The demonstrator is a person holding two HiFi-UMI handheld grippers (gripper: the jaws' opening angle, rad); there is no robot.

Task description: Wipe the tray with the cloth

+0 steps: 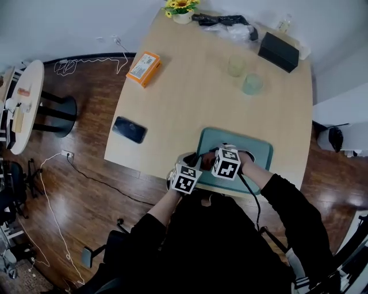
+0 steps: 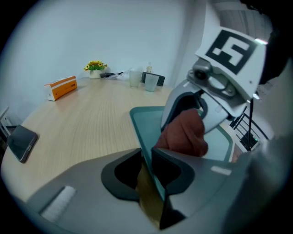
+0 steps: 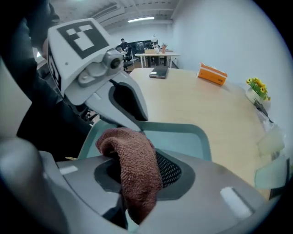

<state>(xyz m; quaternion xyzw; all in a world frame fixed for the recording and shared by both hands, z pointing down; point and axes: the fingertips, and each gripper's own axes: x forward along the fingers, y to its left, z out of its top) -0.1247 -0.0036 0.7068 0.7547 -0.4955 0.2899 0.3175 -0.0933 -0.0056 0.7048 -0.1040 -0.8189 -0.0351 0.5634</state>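
Note:
A teal tray (image 1: pixel 253 150) lies at the near edge of the wooden table (image 1: pixel 190 97). My left gripper (image 1: pixel 191 161) is at the tray's left end, and in the left gripper view its jaws (image 2: pixel 147 160) are shut on the tray's rim (image 2: pixel 137 119), which runs up between them. My right gripper (image 1: pixel 211 161) is just to its right, over the tray's left part, shut on a reddish-brown cloth (image 3: pixel 135 171). The cloth (image 2: pixel 184 133) bulges out of the jaws above the tray's floor (image 3: pixel 178 139). Whether it touches the tray is hidden.
Farther back on the table are a black phone (image 1: pixel 129 129) at the left edge, an orange box (image 1: pixel 143 68), two glasses (image 1: pixel 236 65) (image 1: pixel 252 84), a black box (image 1: pixel 278 51) and a pot of yellow flowers (image 1: pixel 180 8). The person sits close against the near edge.

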